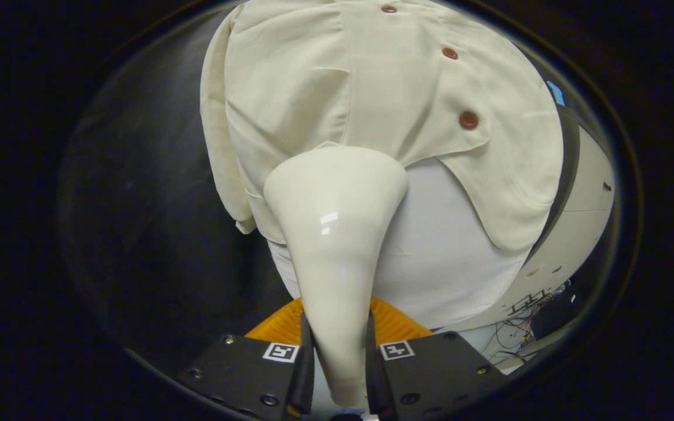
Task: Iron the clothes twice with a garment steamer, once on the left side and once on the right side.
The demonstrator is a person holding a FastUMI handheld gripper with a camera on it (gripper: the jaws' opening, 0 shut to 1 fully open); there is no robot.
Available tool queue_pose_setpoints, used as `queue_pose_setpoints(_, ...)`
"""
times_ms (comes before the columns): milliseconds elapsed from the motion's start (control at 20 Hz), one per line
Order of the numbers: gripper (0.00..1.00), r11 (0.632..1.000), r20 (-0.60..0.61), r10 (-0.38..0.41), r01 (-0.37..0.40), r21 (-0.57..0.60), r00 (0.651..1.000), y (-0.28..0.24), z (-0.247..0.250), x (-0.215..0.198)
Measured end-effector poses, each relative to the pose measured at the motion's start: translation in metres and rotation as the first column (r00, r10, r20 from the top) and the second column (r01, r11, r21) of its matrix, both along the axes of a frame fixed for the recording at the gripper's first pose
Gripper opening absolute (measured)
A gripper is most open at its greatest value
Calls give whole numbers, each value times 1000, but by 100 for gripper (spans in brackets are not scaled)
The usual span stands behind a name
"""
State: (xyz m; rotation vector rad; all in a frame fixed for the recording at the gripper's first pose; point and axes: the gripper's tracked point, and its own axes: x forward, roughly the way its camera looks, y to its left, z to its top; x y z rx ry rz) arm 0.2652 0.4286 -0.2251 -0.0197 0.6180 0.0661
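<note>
The claw point(339, 374) grips the narrow handle of a glossy cream garment steamer point(337, 234), one finger pressed against each side of it. The steamer runs forward from between the fingers and widens into a broad, rounded head that lies well ahead of the claw. That head rests against the lower front of a cream short-sleeved shirt point(313, 88), at about the hem of the panel beside the button placket. Three reddish-brown buttons point(468, 120) run down the placket, off to one side of the steamer head. The shirt hangs over a white under-layer point(442, 257), which shows below the hem on the buttoned side, just beside the steamer's neck. A short sleeve of the shirt hangs on the far side from the buttons, with dark booth cloth point(155, 204) behind it. Just beyond the fingers, on both sides of the handle, a ribbed orange part point(392, 324) shows. Past the buttoned edge of the shirt stands a pale rounded panel point(583, 216) with a dark band along its edge, and a tangle of thin wires point(524, 327) lies below it.
</note>
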Motion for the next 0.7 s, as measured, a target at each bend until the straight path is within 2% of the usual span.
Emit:
queue_pose_setpoints(250,36,999,61,42,-43,14,997,4,40,-27)
queue_pose_setpoints(700,36,995,248,98,-103,6,964,-14,171,-89)
